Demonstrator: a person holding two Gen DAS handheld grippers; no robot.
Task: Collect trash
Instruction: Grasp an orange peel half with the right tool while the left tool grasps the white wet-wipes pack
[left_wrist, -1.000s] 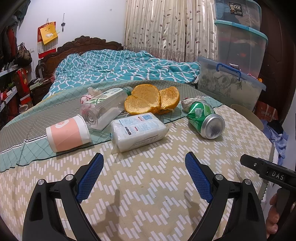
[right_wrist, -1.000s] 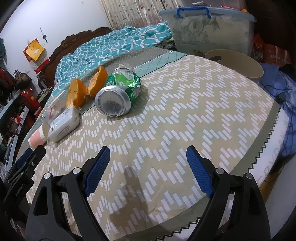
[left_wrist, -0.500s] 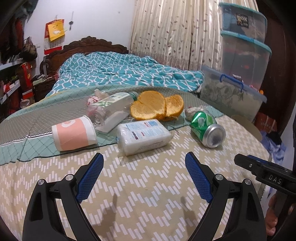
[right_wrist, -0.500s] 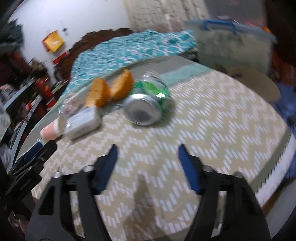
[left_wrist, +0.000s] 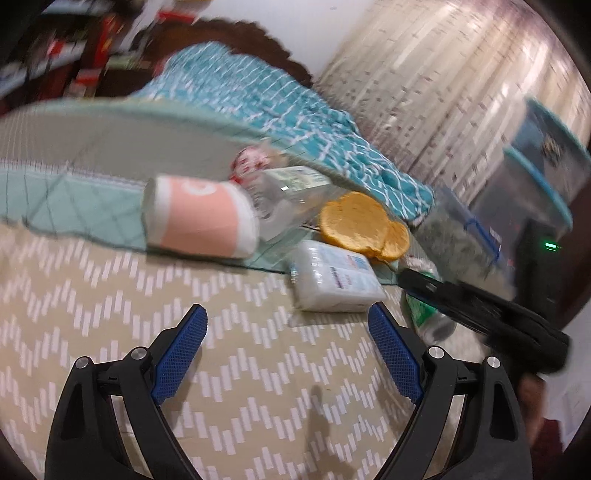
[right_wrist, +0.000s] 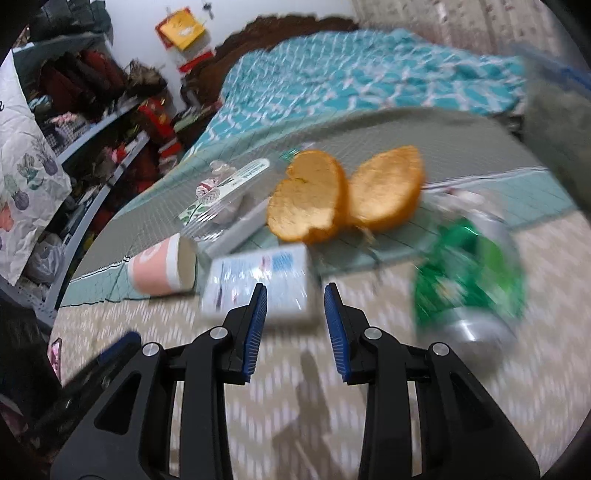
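Trash labels blurred unreadable, tissue pack (right_wrist: 258, 284), green can (right_wrist: 469, 280), left gripper (left_wrist: 288, 343) wide, empty, right gripper (right_wrist: 295, 325) closing, empty

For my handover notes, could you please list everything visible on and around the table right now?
paper cup: one, pink and white, lying on its side at the teal cloth's edge
clear bottle: one, lying behind the cup
tissue pack: one, white and blue, centre
orange peels: two halves, behind the pack
can: one, green, crushed, right of the pack
storage bins: stacked, clear with teal lids, beside the table
bed: teal quilt, behind
left gripper: jaws wide, empty
right gripper: jaws closing, nothing between them
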